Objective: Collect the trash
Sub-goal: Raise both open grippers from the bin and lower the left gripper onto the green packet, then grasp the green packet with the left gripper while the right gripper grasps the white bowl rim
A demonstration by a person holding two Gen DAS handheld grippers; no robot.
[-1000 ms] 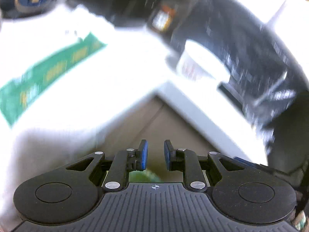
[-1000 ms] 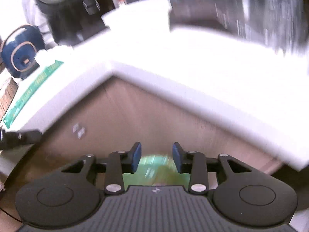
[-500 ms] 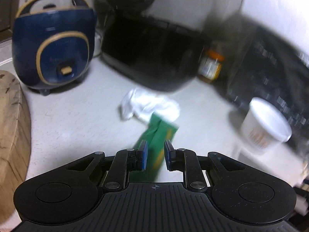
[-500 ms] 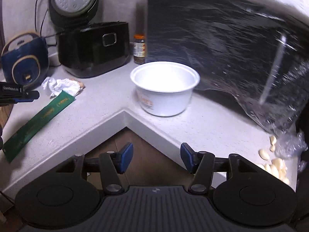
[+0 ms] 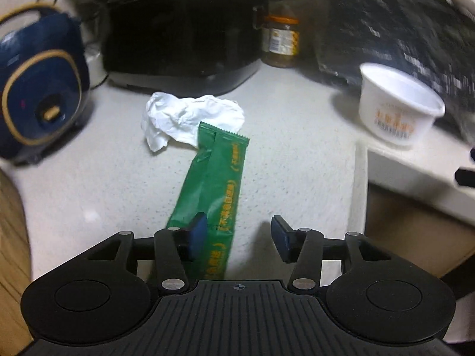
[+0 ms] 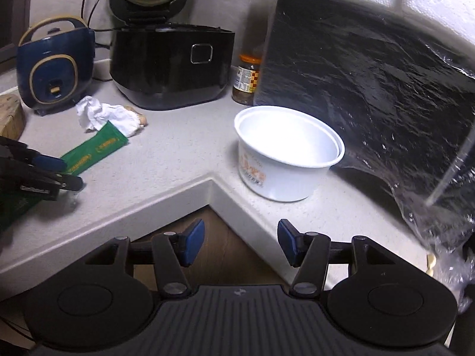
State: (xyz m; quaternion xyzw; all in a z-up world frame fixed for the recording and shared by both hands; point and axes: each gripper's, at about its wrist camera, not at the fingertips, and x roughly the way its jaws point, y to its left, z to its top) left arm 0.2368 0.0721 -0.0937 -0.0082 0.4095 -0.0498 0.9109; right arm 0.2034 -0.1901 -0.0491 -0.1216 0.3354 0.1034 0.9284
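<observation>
Under my left tongs (image 5: 237, 234) lies the green wrapper (image 5: 213, 190), flat on the counter (image 5: 297, 154). Its near end runs beneath the left pad (image 5: 197, 233) and partly between the jaws. The jaws have just been opening and now stand spread wide; whether that pad touches the wrapper I cannot tell. Just beyond the wrapper's far end sits a crumpled tissue (image 5: 190, 118), touching it. Farther ahead stands a black cooker (image 5: 184, 35), a blue cooker (image 5: 38, 95) to the left, a jar (image 5: 282, 41) and a white bowl (image 5: 397, 109) to the right.

Ahead of my right tongs (image 6: 240, 241) the bowl (image 6: 285, 154) sits on the counter corner (image 6: 184, 160), well apart from the fingers. These jaws are spread with nothing between them, over the gap below the counter edge. Far left, the other tongs (image 6: 50, 172) hang over the wrapper (image 6: 95, 149), the tissue (image 6: 104, 115) behind it.
</observation>
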